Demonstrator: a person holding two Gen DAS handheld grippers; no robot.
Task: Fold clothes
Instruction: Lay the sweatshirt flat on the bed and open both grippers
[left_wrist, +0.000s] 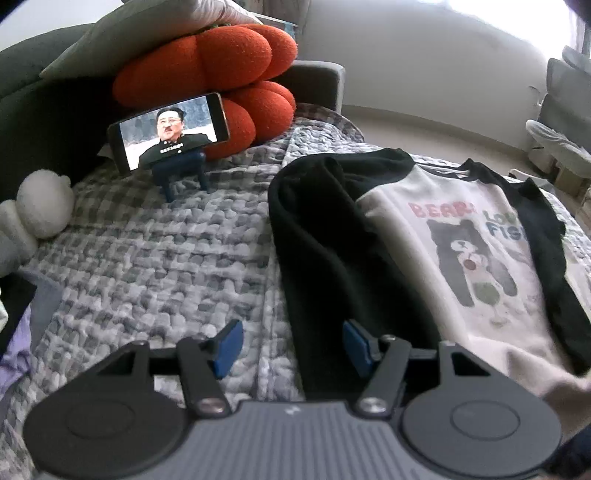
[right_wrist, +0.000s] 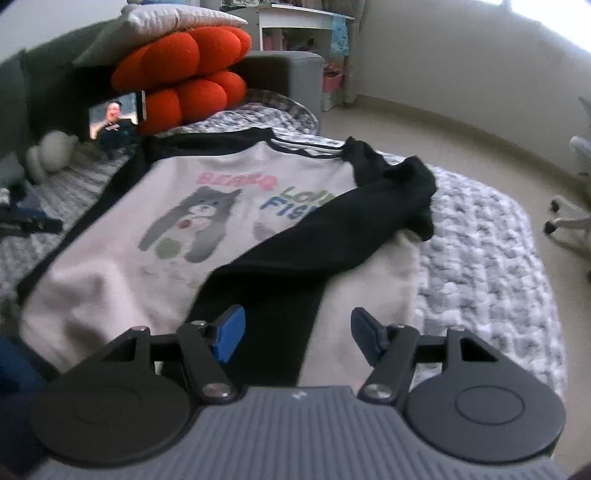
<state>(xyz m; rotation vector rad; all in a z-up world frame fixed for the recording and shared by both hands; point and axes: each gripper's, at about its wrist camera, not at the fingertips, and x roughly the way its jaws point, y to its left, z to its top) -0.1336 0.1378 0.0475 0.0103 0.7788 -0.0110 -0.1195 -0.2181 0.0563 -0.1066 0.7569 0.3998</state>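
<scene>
A white sweatshirt (left_wrist: 461, 266) with a bear print and black sleeves lies flat on the grey checked quilt (left_wrist: 147, 258). In the left wrist view its black sleeve (left_wrist: 332, 240) is folded in along the body. My left gripper (left_wrist: 291, 343) hovers open over that sleeve's near edge, and its blue pads (left_wrist: 229, 347) grip nothing. In the right wrist view the sweatshirt (right_wrist: 122, 266) has its other black sleeve (right_wrist: 314, 240) laid slantwise across the front. My right gripper (right_wrist: 297, 332) stands open above that sleeve's near end, pads clear of the cloth.
A phone on a stand (left_wrist: 170, 129) plays video at the back, in front of orange cushions (left_wrist: 221, 74). A white plush toy (left_wrist: 40, 210) sits at the far left. The quilt's right edge (right_wrist: 535, 258) drops to the floor, where a wheeled chair base (right_wrist: 565, 218) stands.
</scene>
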